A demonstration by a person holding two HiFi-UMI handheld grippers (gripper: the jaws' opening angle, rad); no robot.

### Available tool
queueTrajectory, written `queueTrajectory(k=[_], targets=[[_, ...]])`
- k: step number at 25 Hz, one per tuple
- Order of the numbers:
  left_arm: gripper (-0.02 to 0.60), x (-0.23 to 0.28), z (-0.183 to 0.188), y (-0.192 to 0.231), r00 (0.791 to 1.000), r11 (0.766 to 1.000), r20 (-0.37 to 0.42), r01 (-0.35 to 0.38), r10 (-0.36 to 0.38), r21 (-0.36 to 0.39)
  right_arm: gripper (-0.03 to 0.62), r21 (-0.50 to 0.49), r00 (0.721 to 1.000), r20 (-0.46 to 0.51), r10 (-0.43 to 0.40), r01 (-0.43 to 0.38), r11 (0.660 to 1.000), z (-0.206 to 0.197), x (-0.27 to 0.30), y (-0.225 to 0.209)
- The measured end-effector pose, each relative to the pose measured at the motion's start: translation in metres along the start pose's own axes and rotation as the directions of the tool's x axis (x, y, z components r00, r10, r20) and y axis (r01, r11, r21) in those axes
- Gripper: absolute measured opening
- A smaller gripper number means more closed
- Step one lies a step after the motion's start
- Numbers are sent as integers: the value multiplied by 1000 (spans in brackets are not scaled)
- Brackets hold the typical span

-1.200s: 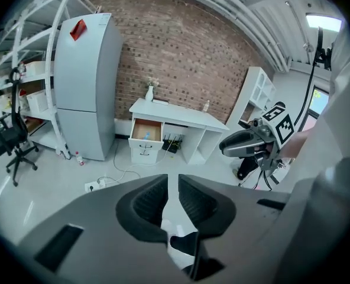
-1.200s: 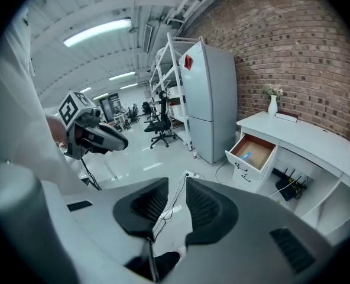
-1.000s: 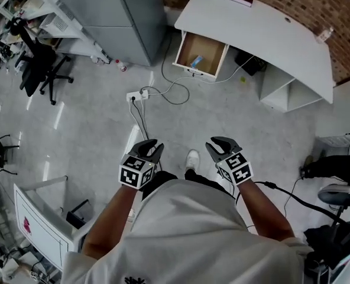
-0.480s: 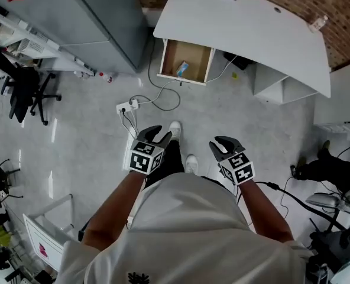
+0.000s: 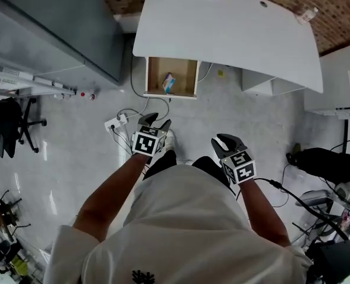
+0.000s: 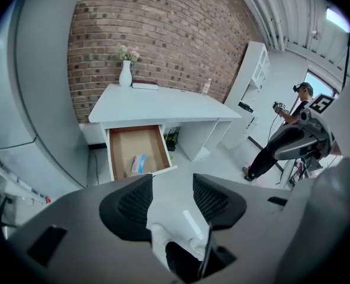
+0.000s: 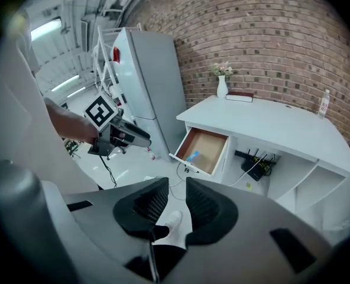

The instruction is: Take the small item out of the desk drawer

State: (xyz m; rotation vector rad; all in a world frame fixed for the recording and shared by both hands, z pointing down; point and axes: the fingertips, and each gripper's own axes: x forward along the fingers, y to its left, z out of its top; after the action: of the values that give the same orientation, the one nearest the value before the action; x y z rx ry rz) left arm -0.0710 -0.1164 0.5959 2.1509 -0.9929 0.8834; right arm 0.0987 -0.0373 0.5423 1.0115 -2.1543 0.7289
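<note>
Since a sec ago the desk (image 5: 234,28) & its open drawer (image 5: 185,76) have slid down the head view toward me, so I've closed most of the gap on foot. My left gripper (image 5: 156,121) has just been opening up: jaws now spread wide, nothing btwn them but floor & my shoe. My right gripper (image 5: 225,139) has its jaws only a crack apart, also empty. The small item (image 5: 168,83), a pale-blue packet, lies flat on the drawer's bare bottom about mid-width, a bit toward the front lip. It's at 12 o'clock from the left gripper and approx 11 o'clock from the right. Both are well apart from it, so I'd say this is the approach, no reach begun. The left is the one lined up & pre-opened, so I'd pick w/ that. Come in over the front lip from 6 o'clock, tilt down, and set the pads across the packet's narrow sides rather than end to end. It looks thin & light, so it'll prob skid on the bottom; I'd press down lightly before closing. Watch the power strip (image 5: 117,122) & cables on the floor at 9 o'clock of my left gripper, a trip risk on the last steps. Right stays clear at 3 o'clock.
</note>
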Motion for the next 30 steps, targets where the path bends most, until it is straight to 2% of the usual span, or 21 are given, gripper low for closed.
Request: queueTrajectory(k=[4,7,11,14,18,22,27,30], targets=[[222,52,21,46,998,999,-55,-14,16,34,110,37,999,-6,-32,32,999,26,29,-21],[225,95,27,62,995,998,-77,-58,58,11,110,42,1000,-18,-25,26,999,34,35,-43],[230,161,46,80,985,992,-121,-127,123,-21,110,38,999,-47,11,-9,999,36,55,-95],[233,203,53,98,968,982,-176,-186,179,-25,110,20,992,-95,78,-77,997,43,73,-127],[233,248,53,111,943,965,-246,-250,225,-75,100,-41,975,-173,142,-151,988,48,93,-169],[233,295,57,125,916,958,-311,-283,254,-51,80,-41,958,-225,177,-191,981,50,124,-209],[233,333,47,146,889,944,-365,-323,276,-71,61,-71,927,-307,214,-247,966,47,157,-229],[233,352,46,152,877,941,-379,-336,295,-47,61,-90,912,-339,232,-276,957,45,167,-238]])
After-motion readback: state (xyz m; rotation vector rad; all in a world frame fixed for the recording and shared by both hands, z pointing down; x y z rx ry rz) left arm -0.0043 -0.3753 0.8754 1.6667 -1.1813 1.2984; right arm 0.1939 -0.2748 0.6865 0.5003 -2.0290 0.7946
